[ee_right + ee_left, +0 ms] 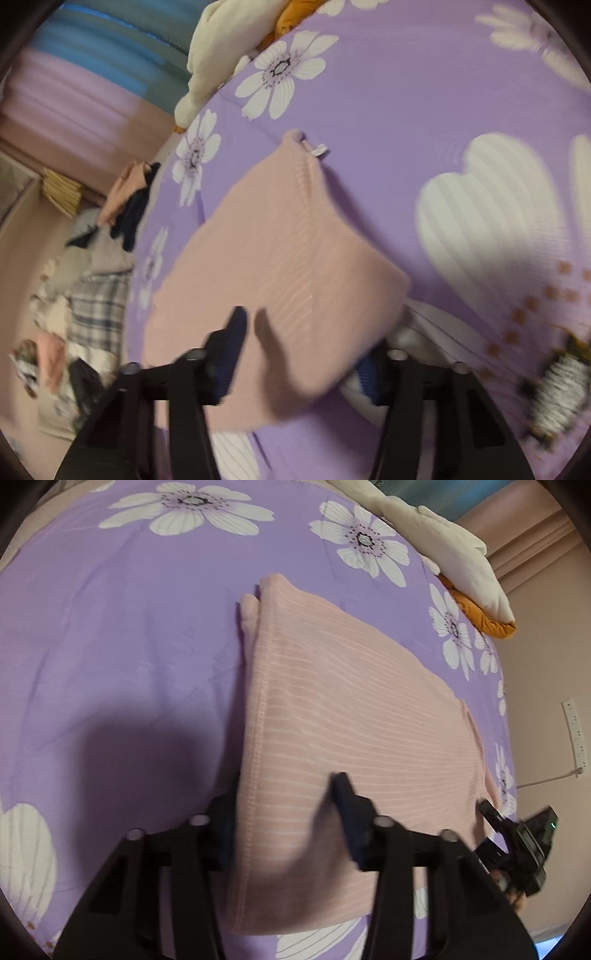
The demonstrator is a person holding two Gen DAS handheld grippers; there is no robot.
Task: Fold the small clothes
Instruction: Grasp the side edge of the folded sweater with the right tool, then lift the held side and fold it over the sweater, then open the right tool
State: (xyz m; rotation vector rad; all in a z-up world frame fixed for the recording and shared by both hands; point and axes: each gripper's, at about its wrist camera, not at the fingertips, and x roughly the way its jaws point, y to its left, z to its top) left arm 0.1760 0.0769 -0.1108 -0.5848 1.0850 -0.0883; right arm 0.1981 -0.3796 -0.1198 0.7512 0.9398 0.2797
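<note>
Straddling the near edge of the pink garment (332, 709), the left gripper (288, 812) and right gripper (303, 343) each have cloth between their fingers — a firm pinch I cannot confirm. It lies partly folded on the purple floral sheet (110, 627); another fold likely remains. Beyond it — a cream plush toy (454, 554).

Left tool (288, 812) straddles pink garment (332, 701) edge.

The right gripper's (303, 350) far fingertip was hidden under the pink garment (273, 266); the clothes pile (74, 325) at lower left was blurred.
</note>
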